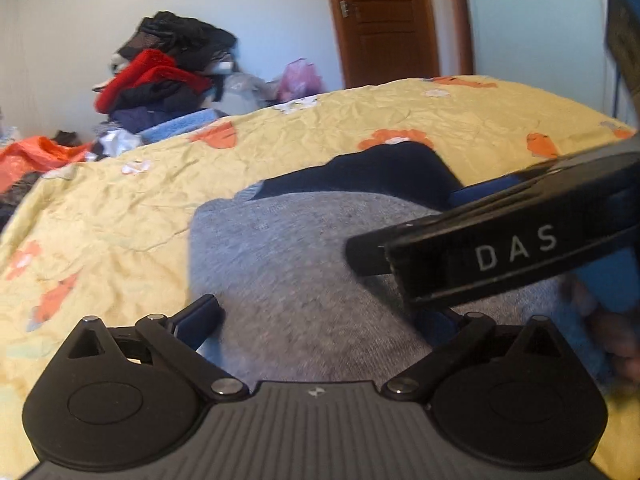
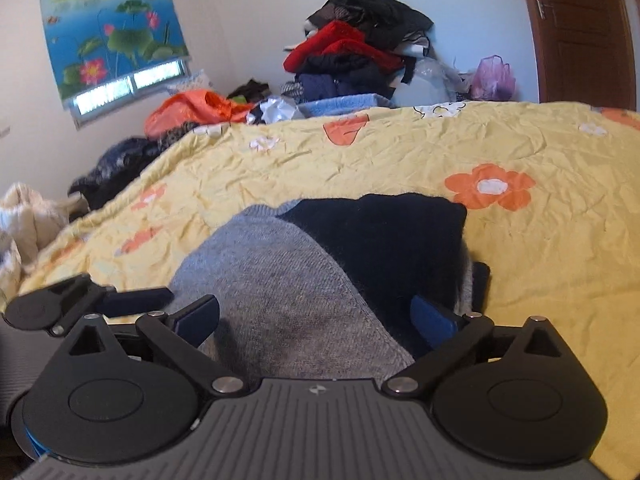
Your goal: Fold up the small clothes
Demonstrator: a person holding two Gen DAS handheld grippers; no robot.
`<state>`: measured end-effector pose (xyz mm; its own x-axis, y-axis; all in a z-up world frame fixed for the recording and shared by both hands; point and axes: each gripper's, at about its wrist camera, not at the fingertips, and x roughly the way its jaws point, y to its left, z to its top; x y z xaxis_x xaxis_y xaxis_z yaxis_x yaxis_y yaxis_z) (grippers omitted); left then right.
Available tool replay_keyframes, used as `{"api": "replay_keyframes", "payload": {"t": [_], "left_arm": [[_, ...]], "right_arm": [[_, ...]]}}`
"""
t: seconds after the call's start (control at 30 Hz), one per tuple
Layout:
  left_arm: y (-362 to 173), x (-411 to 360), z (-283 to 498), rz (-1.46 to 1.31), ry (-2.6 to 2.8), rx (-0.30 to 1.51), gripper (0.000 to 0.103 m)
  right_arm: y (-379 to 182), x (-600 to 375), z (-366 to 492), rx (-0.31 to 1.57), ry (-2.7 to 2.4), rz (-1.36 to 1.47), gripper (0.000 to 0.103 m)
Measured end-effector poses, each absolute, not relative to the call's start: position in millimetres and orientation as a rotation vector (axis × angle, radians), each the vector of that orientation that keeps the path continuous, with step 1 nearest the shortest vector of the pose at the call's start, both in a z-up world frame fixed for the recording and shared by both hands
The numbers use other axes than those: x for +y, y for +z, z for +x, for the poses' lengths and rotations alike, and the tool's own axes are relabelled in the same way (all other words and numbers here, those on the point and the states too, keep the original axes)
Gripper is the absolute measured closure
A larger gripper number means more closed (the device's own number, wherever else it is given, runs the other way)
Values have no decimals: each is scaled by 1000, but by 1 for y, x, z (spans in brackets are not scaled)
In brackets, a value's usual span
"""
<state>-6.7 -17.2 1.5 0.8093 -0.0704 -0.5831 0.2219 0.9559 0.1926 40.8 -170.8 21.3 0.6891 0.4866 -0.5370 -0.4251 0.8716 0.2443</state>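
Note:
A small grey knitted garment (image 1: 280, 248) with a dark navy part (image 1: 392, 172) lies on the yellow flowered bedspread (image 1: 120, 208). My left gripper (image 1: 320, 316) stands open just above the grey knit, its blue pads apart on either side and not pressing it. My right gripper (image 1: 404, 226) reaches in from the right, black and marked DAS, with its jaws spread over the cloth. In the right wrist view the right gripper (image 2: 316, 316) is open over the grey garment (image 2: 280, 280) and navy part (image 2: 400, 240). A finger (image 2: 140, 298) of the left gripper shows at the left.
A pile of red, black and blue clothes (image 2: 352, 56) rises behind the bed, with an orange bag (image 2: 192, 110) and a pink bag (image 2: 492, 78) near it. A brown door (image 1: 384, 20) stands at the back right. Cream fabric (image 2: 24, 216) lies off the bed's left edge.

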Motion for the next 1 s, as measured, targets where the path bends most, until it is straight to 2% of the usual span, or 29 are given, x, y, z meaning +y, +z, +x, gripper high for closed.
{"api": "replay_keyframes", "payload": {"t": [0.17,0.27,0.37,0.67,0.8,1.0], "left_arm": [[6,-3,-49,75,-54,666,0],[-1,8,-80,-33,10,692,0],[-5,17,-102,-100,22,684,0],[-10,15,-137,-71,-60,636,0],[-13,5,-123,17,-15,693,0],[-15,6,-123,8,-7,690,0]], "right_arm": [[34,-184,-9,620,435,94,1],[25,-203,-42,619,335,114,1],[9,-218,-60,696,246,103,1],[8,-211,-108,683,277,79,0],[8,-202,-111,700,265,34,0],[4,-200,-109,688,252,16,0]]}}
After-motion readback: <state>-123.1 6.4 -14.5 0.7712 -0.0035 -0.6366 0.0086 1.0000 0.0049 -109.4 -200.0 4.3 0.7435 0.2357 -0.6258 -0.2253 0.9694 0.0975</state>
